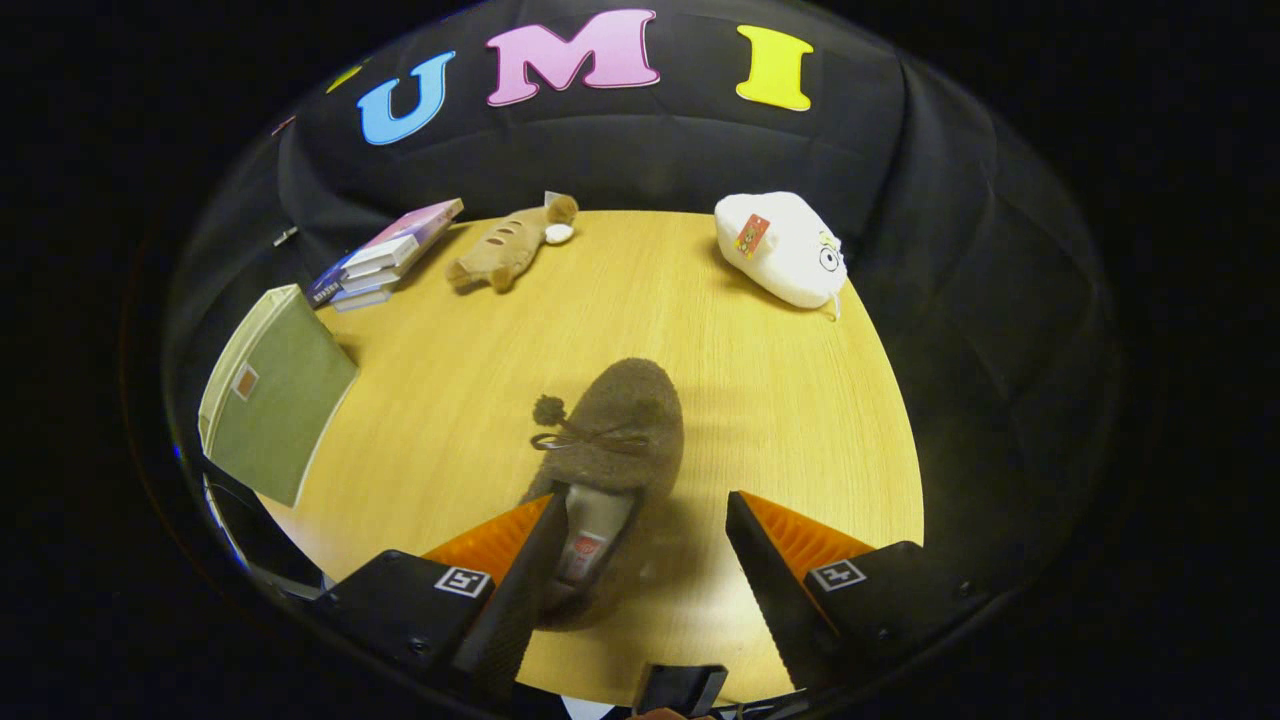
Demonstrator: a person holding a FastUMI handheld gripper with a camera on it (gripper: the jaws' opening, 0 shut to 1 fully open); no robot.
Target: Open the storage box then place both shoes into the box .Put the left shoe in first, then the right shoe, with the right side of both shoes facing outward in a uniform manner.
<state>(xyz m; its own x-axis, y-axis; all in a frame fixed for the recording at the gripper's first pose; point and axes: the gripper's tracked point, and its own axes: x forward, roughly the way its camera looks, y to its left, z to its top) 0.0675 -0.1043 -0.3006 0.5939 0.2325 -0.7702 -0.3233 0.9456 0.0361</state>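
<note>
One flat olive-green fabric storage box (272, 392) lies closed at the wooden table's (800, 420) left edge, then stacked books (385, 255), a tan plush fish (512, 245), the fuzzy brown slipper (612, 440) with its heel hidden between the gripper's (645, 505) spread fingers, and a white plush toy (785, 250).
</note>
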